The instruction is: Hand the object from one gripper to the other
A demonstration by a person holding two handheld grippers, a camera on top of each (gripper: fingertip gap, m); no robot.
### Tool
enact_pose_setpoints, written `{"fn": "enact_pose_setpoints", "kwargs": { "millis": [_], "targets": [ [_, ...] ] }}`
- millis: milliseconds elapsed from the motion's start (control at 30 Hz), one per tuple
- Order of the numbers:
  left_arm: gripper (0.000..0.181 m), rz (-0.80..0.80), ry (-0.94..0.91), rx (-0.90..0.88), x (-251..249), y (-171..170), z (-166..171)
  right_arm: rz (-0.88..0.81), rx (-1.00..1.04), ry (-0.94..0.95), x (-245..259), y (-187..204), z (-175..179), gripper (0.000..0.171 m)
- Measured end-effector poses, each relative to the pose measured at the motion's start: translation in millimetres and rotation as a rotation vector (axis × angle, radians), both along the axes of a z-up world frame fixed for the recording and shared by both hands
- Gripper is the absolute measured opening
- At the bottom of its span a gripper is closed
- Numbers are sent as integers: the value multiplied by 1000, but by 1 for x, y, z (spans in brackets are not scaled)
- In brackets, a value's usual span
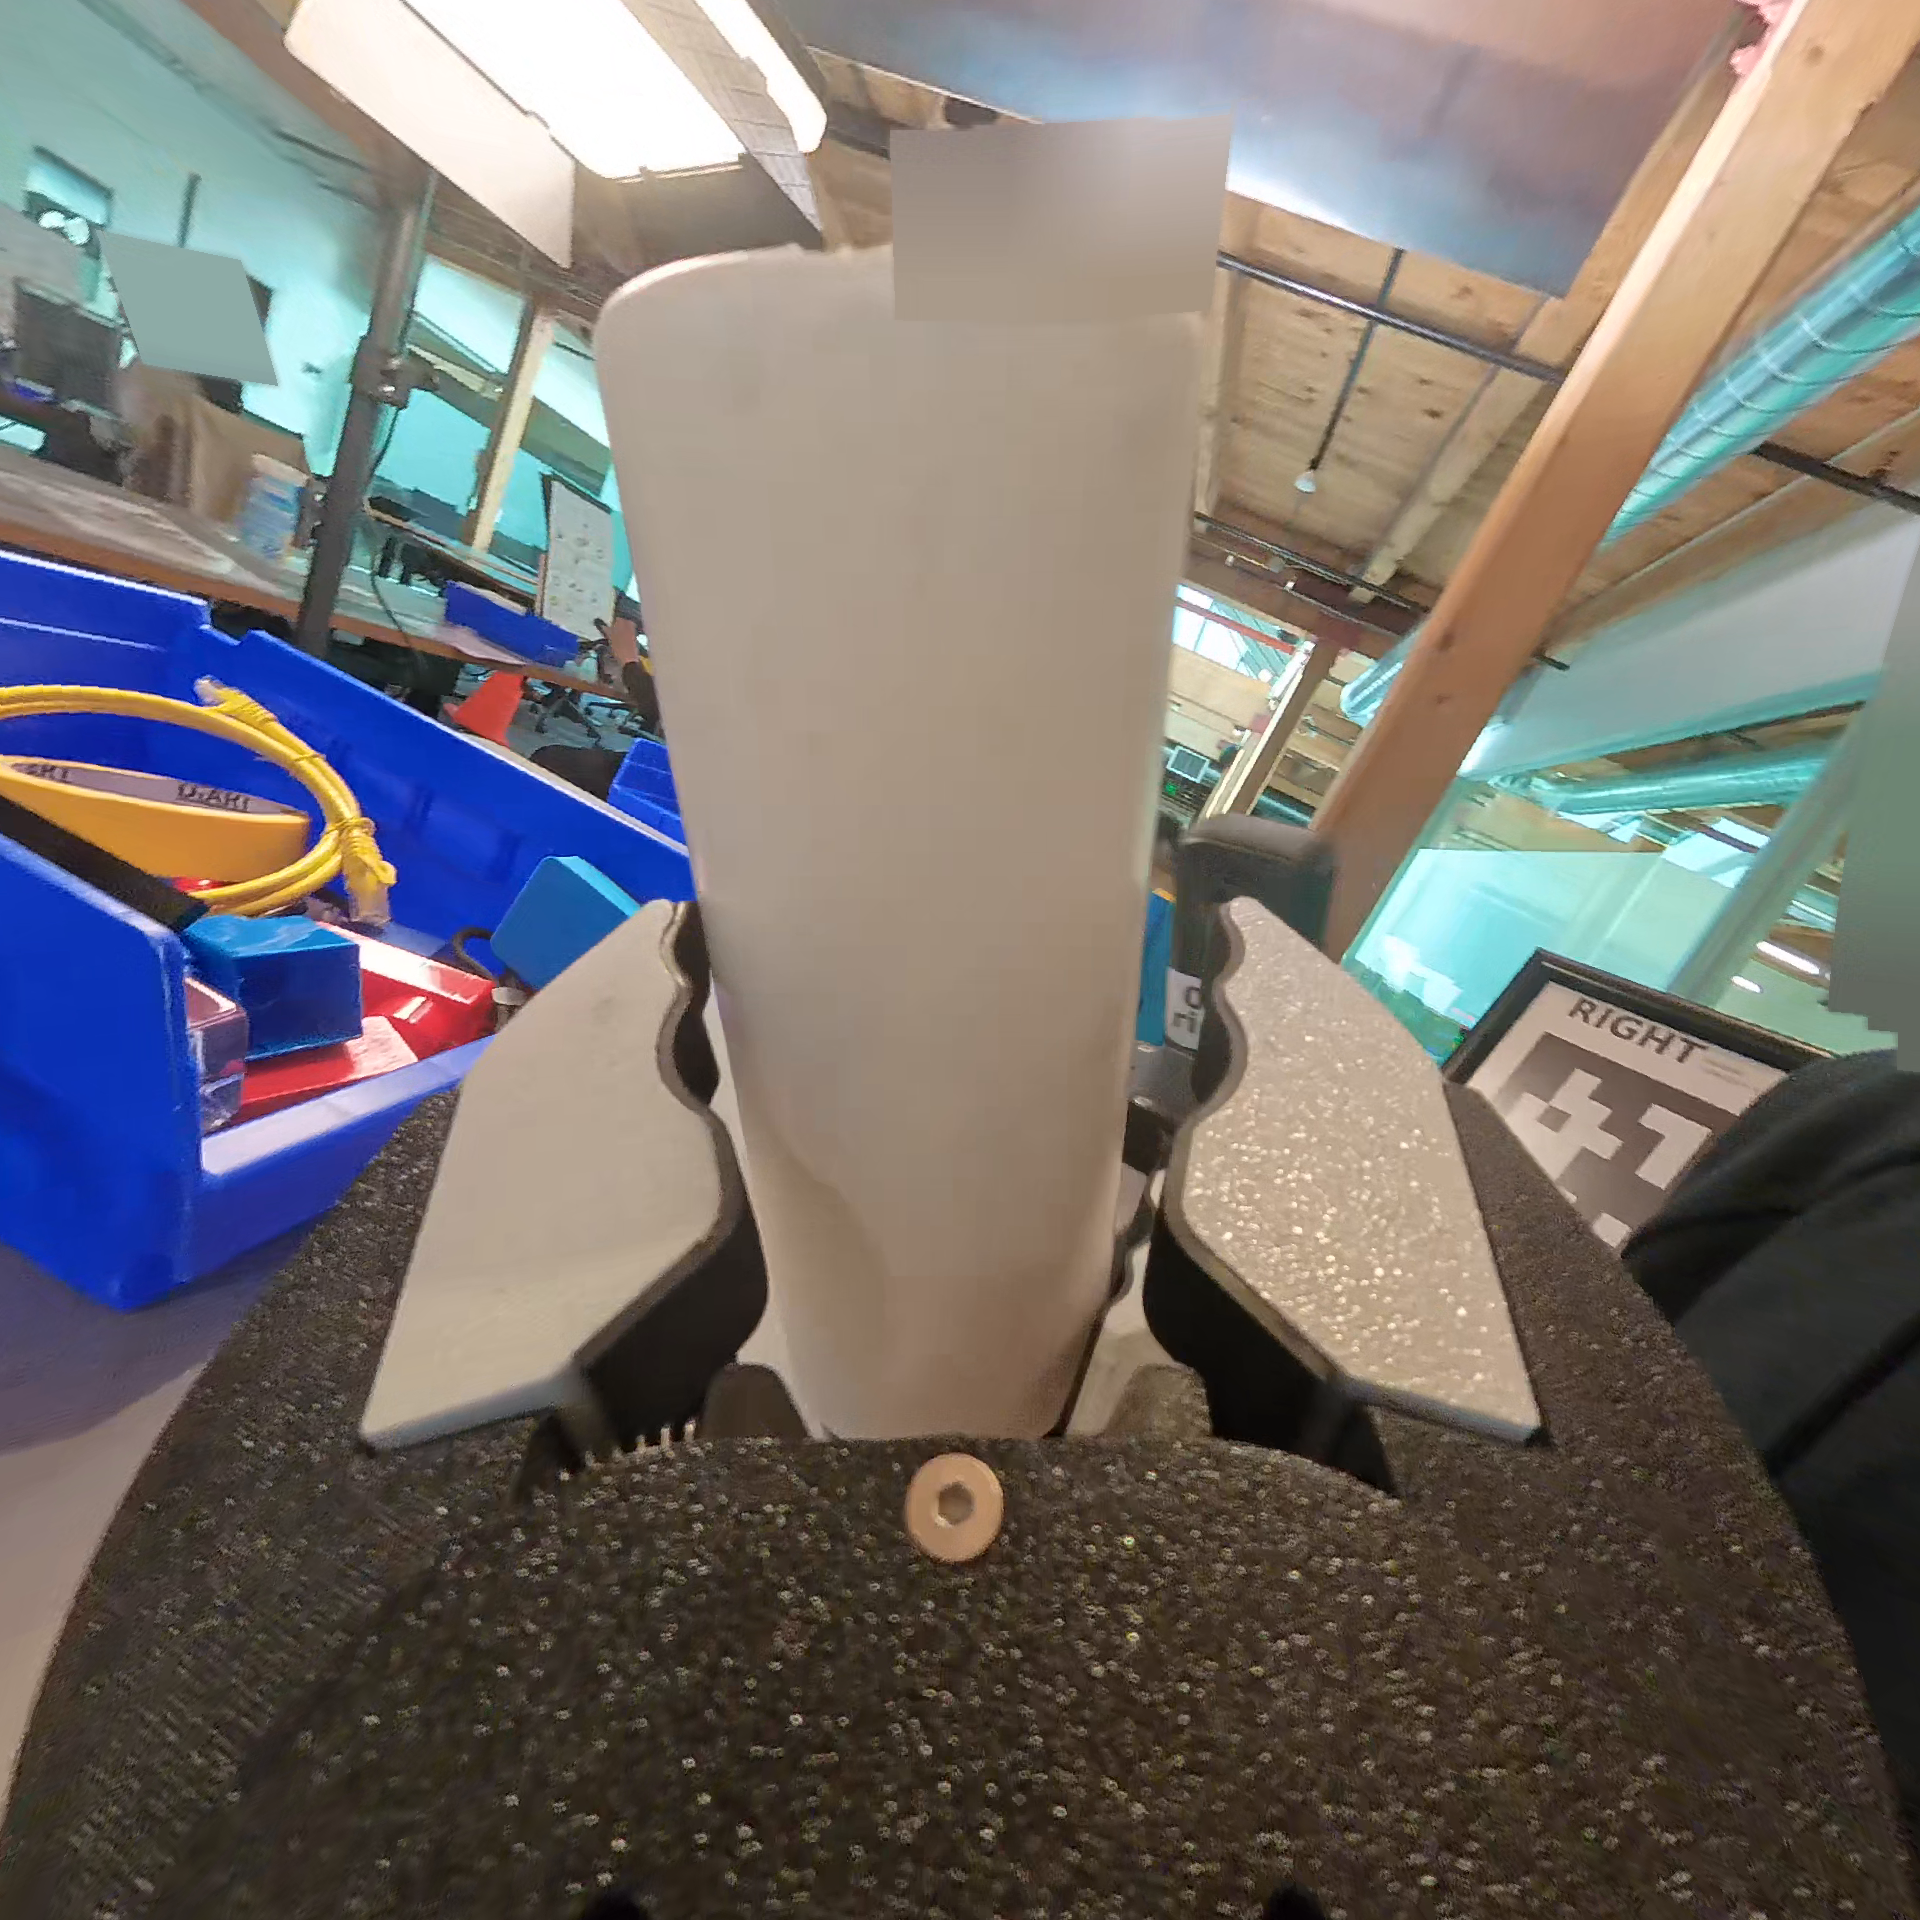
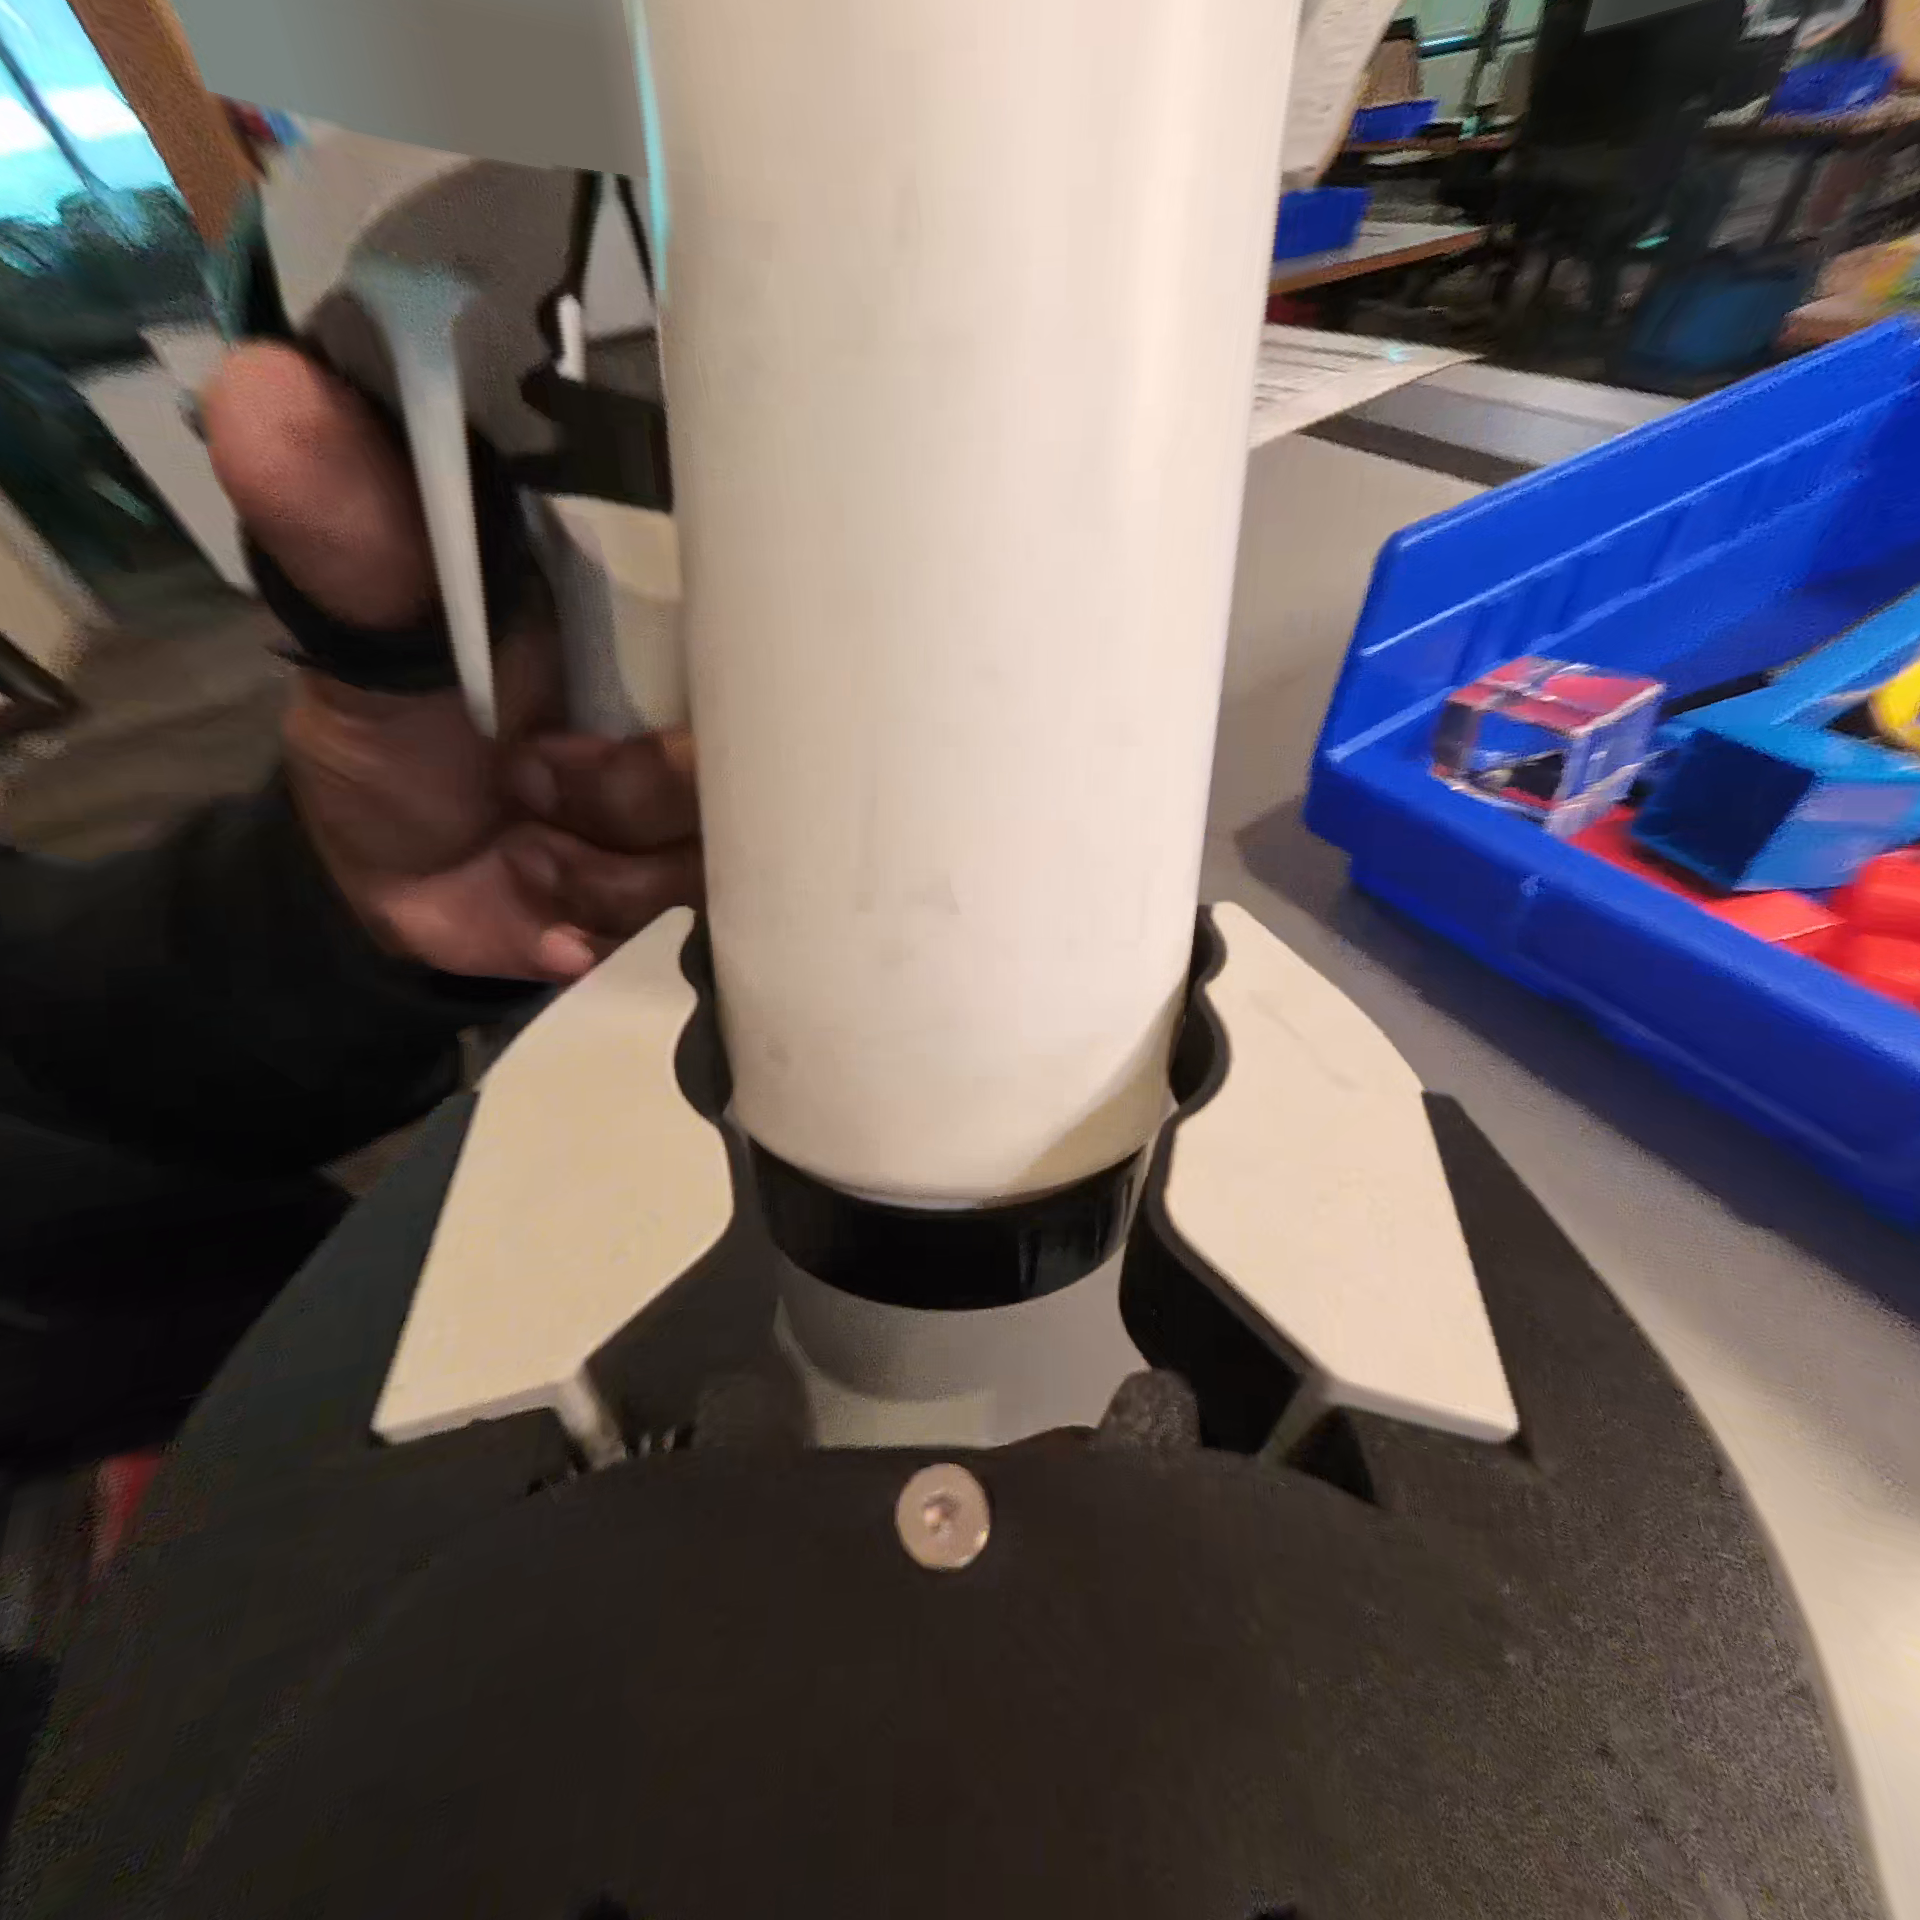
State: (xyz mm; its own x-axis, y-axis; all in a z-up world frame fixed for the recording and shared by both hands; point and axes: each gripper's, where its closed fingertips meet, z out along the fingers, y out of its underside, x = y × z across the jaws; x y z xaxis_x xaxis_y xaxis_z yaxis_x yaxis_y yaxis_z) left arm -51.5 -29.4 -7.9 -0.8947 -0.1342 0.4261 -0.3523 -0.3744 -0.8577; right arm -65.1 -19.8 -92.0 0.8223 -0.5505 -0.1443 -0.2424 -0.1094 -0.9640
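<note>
A tall white tube [image 1: 904,748] with a black cap [image 2: 940,1242] at one end stands between the fingers of both handheld grippers at once, and everything else is placed here in relation to it. In the left wrist view, the left gripper [image 1: 940,997] has its two grey fingers on either side of the tube's flat, crimped end; the left finger's black pad touches the tube, while a narrow gap shows between the tube and the right finger, so I cannot tell whether this gripper is clamped or only loosely around it. In the right wrist view, the right gripper [image 2: 945,997] holds the tube's rounded end just above the cap, with both wavy black pads pressed against its sides, so it is clamped on the tube. To the left of the tube in that view, a person's hand [image 2: 436,748] grips the handle of the other gripper, a black strap around one finger. A blue bin [image 1: 125,1091] sits on the grey table [image 2: 1558,1340] to the left of the tube in the left wrist view and to its right in the right wrist view. Inside the bin lie a coiled yellow cable [image 1: 301,800], a roll of yellow tape [image 1: 156,821], a blue block [image 1: 286,977], red pieces [image 1: 416,1013] and a clear cube [image 2: 1543,743]. To the right of the tube in the left wrist view, a black-and-white marker card [image 1: 1621,1112] shows on the right gripper's body.
</note>
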Motion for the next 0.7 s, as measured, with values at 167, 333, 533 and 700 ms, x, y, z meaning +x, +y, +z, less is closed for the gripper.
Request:
{"fn": "enact_pose_setpoints", "kwargs": {
  "millis": [167, 333, 533, 700],
  "targets": [
    [100, -78, -10, 36, -7, -1, -6, 153, 323, 218, -15, 1, 20, 85],
    [105, -273, 136, 47, -15, -14, -21, 251, 382, 301, -28, 6, 18, 85],
    [93, -334, 90, 170, -29, -30, -36, 248, 235, 297, -31, 14, 1, 85],
    [93, 111, -245, 415, 10, -3, -27, 91, 87, 151, -10, -18, 1, 88]
  ]
}}
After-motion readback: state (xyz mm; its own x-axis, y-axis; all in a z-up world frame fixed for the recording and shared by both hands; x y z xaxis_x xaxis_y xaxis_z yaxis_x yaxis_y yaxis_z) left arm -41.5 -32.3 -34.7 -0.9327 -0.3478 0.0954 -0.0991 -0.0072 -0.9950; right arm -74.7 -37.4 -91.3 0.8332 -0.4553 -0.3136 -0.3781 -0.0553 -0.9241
